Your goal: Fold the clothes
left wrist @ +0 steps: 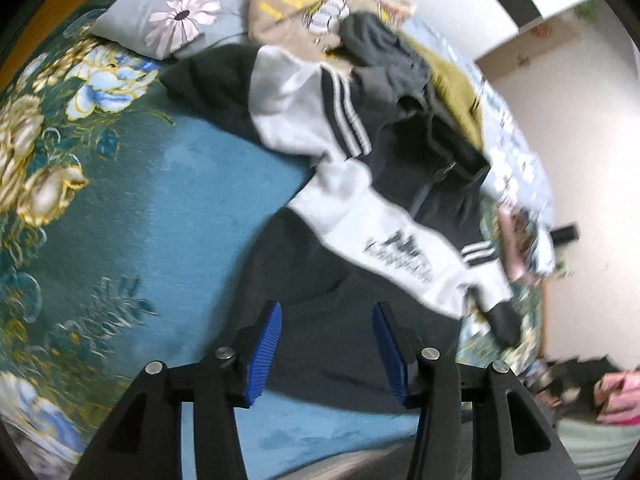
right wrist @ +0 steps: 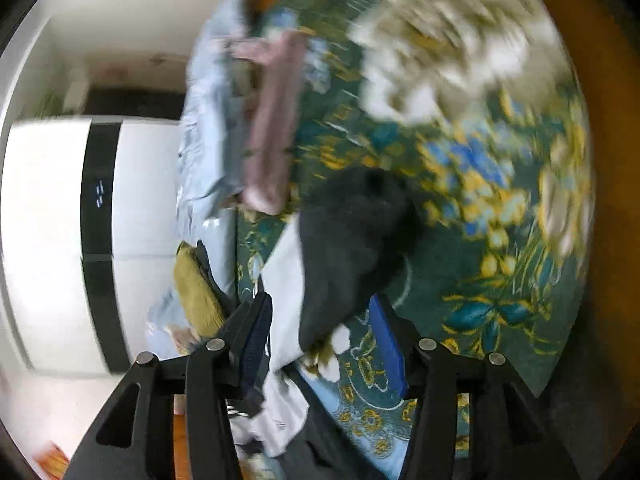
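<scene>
A black and white jacket (left wrist: 360, 208) with white stripes and a chest print lies on the blue floral bedspread (left wrist: 160, 208), sleeves across its front. My left gripper (left wrist: 326, 344) is open above its black lower hem. In the right wrist view, my right gripper (right wrist: 320, 344) is open, with the jacket's black sleeve cuff (right wrist: 352, 240) and white sleeve cloth (right wrist: 284, 304) lying between its blue pads (right wrist: 386, 344). This view is blurred by motion.
A pile of clothes (left wrist: 360, 40) in beige, yellow and grey lies behind the jacket, next to a floral pillow (left wrist: 168, 20). A folded pink garment (right wrist: 272, 120) lies on the light blue sheet (right wrist: 204, 128). A white wardrobe (right wrist: 52, 240) stands past the bed's edge.
</scene>
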Tool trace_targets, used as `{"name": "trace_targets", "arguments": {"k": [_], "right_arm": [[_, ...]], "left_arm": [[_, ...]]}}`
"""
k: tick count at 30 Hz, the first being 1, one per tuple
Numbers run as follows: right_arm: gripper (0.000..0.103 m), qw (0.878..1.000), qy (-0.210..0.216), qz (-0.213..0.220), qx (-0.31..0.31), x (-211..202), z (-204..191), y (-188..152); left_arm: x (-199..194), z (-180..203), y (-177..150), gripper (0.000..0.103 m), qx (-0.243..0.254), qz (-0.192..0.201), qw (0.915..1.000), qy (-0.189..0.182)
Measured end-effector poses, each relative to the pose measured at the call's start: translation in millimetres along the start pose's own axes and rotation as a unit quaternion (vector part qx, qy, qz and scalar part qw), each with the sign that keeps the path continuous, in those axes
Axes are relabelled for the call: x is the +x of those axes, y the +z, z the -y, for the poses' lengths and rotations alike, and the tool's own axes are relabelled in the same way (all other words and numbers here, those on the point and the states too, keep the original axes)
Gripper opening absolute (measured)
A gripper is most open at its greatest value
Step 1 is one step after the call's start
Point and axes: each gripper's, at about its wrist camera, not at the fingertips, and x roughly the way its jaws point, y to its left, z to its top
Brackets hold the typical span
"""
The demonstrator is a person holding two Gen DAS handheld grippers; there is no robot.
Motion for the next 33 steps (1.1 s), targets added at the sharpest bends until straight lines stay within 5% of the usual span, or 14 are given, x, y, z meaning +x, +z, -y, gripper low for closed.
{"name": "trace_targets", "arguments": {"k": [8,14,15,16,18,25,28,33], "right_arm": [[0.062,0.997,-0.068,0.002,0.030,51,33,38],[0.061,0.997,-0.053,0.027,0.046,72,33,38],[0.052,0.997,-0.057,0.031,0.041,73,31,38],[0.026,0.997,-0.054,0.034,0.035,73,27,39],[0.020,0.997,-0.057,0.042,0.012,70,15,38],[0.016,0.986,-0.038,0.085,-0.138,39,-96,23],[0.016,0.968,-0.017,0.092,-0.231,32,-167,-10],[0.016,0.922,0.042,0.075,-0.378,39,-275,-96]], "left_arm": [[25,19,2,0.059,-0.059,0.001,0.9976,-0.037],[42,21,19,0.059,-0.070,-0.005,0.9967,-0.040],[44,21,22,0.060,-0.071,-0.004,0.9966,-0.043],[47,21,24,0.060,-0.070,-0.003,0.9966,-0.043],[53,17,29,0.060,-0.069,-0.003,0.9968,-0.041],[80,-12,36,0.060,-0.112,-0.007,0.9924,-0.051],[86,-21,44,0.060,-0.125,0.003,0.9904,-0.059],[91,-40,64,0.060,-0.151,0.025,0.9857,-0.071]]}}
